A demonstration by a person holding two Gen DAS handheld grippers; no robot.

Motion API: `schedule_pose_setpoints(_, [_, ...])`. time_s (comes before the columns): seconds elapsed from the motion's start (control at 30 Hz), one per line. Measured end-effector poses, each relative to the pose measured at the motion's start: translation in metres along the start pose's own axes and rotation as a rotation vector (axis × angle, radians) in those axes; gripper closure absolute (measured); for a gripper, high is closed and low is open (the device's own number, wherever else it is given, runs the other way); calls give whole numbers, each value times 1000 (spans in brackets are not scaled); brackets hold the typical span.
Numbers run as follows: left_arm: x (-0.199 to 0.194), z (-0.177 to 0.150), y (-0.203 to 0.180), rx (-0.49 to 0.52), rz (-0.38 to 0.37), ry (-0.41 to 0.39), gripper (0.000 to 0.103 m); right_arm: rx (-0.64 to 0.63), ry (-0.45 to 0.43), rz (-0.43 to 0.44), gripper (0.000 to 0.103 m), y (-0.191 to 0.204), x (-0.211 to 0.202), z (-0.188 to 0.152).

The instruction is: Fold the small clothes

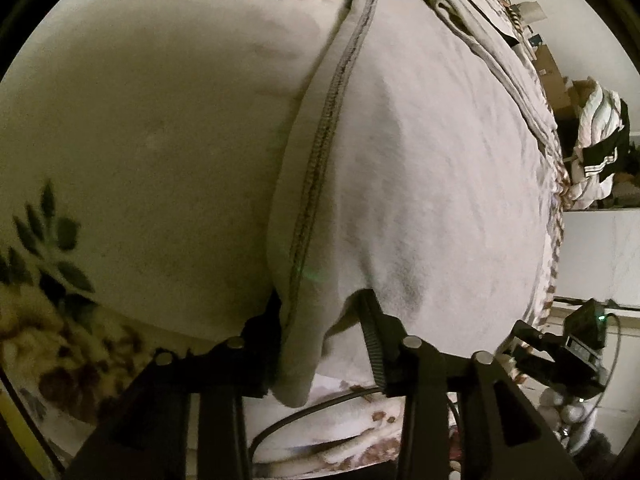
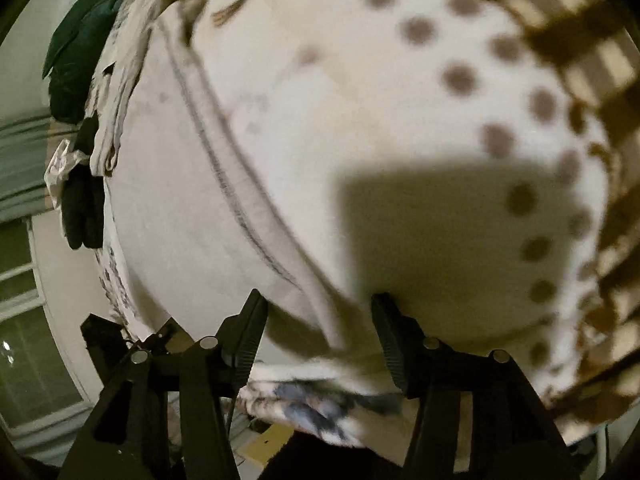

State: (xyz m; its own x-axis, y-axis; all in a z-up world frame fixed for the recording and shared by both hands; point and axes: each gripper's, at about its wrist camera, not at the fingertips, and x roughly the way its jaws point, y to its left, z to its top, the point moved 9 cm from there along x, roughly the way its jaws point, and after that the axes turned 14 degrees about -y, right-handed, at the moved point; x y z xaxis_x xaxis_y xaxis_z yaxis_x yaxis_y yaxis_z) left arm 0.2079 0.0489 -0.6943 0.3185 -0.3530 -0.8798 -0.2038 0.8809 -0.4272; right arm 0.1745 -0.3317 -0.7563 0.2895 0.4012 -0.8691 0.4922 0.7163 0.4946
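Note:
A pale grey garment (image 1: 420,160) with a dark-stitched hem (image 1: 320,140) lies spread on a cream blanket (image 1: 160,120) printed with flowers. My left gripper (image 1: 316,320) is shut on the garment's near edge, and the cloth bunches and hangs down between its fingers. In the right wrist view the same garment (image 2: 168,180) runs along the left, over the blanket's brown-dotted part (image 2: 360,100). My right gripper (image 2: 320,320) stands open there. The garment's hem corner lies between its fingers, and the pads are apart from it.
More crumpled clothes (image 1: 460,0) lie at the garment's far end. Past the bed edge are cardboard boxes and a white-and-dark bundle (image 1: 600,140). A dark green cloth (image 2: 88,40) and a black item (image 2: 82,208) hang at the left, near a window (image 2: 24,320).

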Motion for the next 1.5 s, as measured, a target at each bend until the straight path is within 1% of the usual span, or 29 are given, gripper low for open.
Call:
schedule_pose_setpoints(0.03, [-2, 0, -1, 12, 9, -7, 98, -8, 7, 16, 82, 6, 1, -3])
schedule_pose_setpoints(0.07, [-6, 1, -4, 25, 13, -18, 99, -8, 28, 28, 95, 13, 4, -8])
schedule_pose_setpoints(0.13, [-13, 3, -10, 51, 25, -34, 99, -1, 31, 43, 95, 24, 2, -13])
schedule_pose_setpoints(0.17, [-18, 5, -13, 53, 32, -40, 99, 12, 34, 66, 95, 30, -4, -13])
schedule_pose_setpoints(0.27, [-38, 16, -19, 14, 18, -65, 99, 42, 13, 115, 95, 50, -21, -7])
schedule_pose_setpoints(0.43, [-74, 49, -31, -51, -33, -133, 99, 42, -37, 163, 95, 74, -53, 13])
schedule_pose_setpoints(0.57, [-93, 86, -40, -108, -84, -191, 99, 28, -95, 202, 95, 98, -77, 40])
schedule_pose_setpoints(0.63, [-95, 101, -54, -115, -105, -212, 99, 17, -117, 220, 95, 108, -85, 52])
schedule_pose_setpoints(0.77, [-95, 145, -77, -85, -141, -262, 99, -28, -174, 239, 95, 142, -94, 91])
schedule_pose_setpoints(0.83, [-93, 175, -91, -77, -167, -288, 99, -51, -207, 244, 95, 158, -98, 115])
schedule_pose_setpoints(0.9, [-90, 203, -101, -58, -179, -316, 99, -73, -236, 238, 96, 172, -97, 135])
schedule_pose_setpoints(0.97, [-84, 232, -112, -48, -193, -337, 99, -98, -278, 234, 96, 187, -98, 166])
schedule_pose_setpoints(1.0, [-80, 251, -119, -43, -203, -350, 99, -99, -286, 237, 95, 189, -98, 175])
schedule_pose_setpoints(1.07, [-70, 280, -127, -33, -198, -368, 99, -103, -322, 239, 96, 206, -92, 205])
schedule_pose_setpoints(1.2, [-40, 331, -137, -54, -201, -359, 99, -108, -373, 226, 95, 230, -75, 263])
schedule_pose_setpoints(1.27, [-21, 353, -139, -63, -185, -352, 99, -105, -382, 209, 96, 235, -61, 286])
schedule_pose_setpoints(1.37, [24, 382, -139, -67, -161, -293, 99, -82, -369, 181, 96, 238, -31, 322])
schedule_pose_setpoints(1.43, [55, 391, -135, -79, -139, -235, 97, -45, -344, 157, 95, 235, -5, 344])
schedule_pose_setpoints(1.5, [79, 396, -131, -79, -108, -181, 96, -19, -313, 148, 95, 233, 15, 356])
